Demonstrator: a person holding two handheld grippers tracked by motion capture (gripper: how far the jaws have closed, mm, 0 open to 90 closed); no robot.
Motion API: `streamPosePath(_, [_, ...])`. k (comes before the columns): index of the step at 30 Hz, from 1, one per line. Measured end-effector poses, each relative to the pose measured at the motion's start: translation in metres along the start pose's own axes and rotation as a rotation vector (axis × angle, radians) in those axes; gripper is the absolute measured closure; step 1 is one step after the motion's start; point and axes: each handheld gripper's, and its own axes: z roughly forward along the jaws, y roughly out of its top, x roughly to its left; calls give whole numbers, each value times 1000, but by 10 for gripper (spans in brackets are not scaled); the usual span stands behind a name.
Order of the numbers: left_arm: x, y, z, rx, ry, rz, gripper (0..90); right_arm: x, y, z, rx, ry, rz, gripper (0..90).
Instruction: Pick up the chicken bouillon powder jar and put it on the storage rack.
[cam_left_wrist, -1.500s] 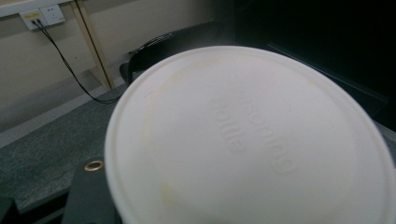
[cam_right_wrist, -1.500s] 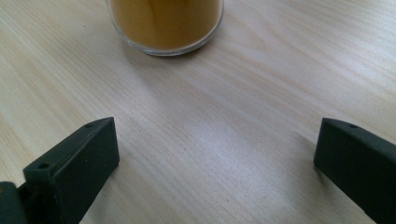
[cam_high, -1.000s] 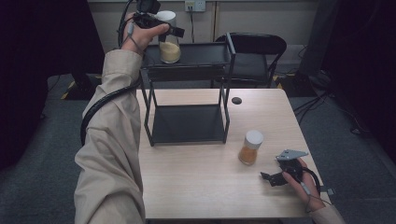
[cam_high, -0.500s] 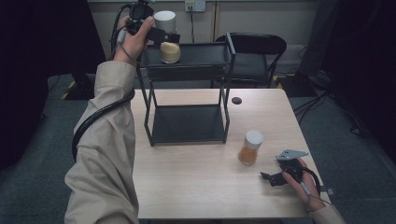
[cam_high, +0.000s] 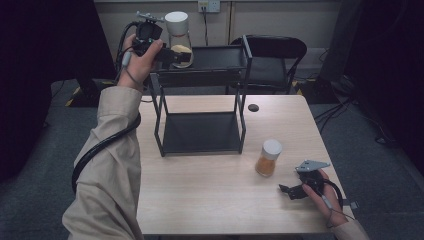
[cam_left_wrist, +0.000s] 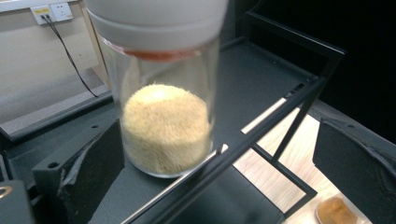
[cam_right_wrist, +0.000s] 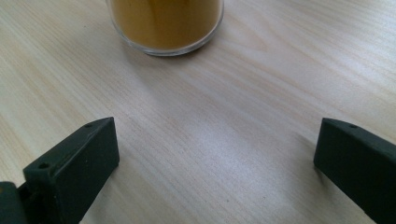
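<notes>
Wooden desk, black rack on it; jar on rack top; left gripper fingers apart around jar — withdraw straight, clear of it; right gripper fingers apart

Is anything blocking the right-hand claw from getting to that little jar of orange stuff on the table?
Nothing visible. The right gripper rests on the table with jaws open, and bare wood lies between it and the orange jar.

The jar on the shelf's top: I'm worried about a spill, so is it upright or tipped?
Upright. The jar stands on its base on the rack's top shelf, white lid on top, grains level inside.
</notes>
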Motion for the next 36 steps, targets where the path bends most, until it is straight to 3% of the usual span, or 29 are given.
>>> streamPosePath(19, [-16, -40, -1, -20, -60, 8, 15, 0, 0, 0, 1, 0, 0, 0])
streamPosePath(26, [-20, -62, 4, -19, -71, -2, 15, 0, 0, 0, 1, 0, 0, 0])
streamPosePath(28, [-19, -68, 6, -22, -96, -12, 14, 0, 0, 0, 1, -1, 0, 0])
streamPosePath(36, [-24, -84, 12, -21, -102, -4, 14, 0, 0, 0, 0, -1, 0, 0])
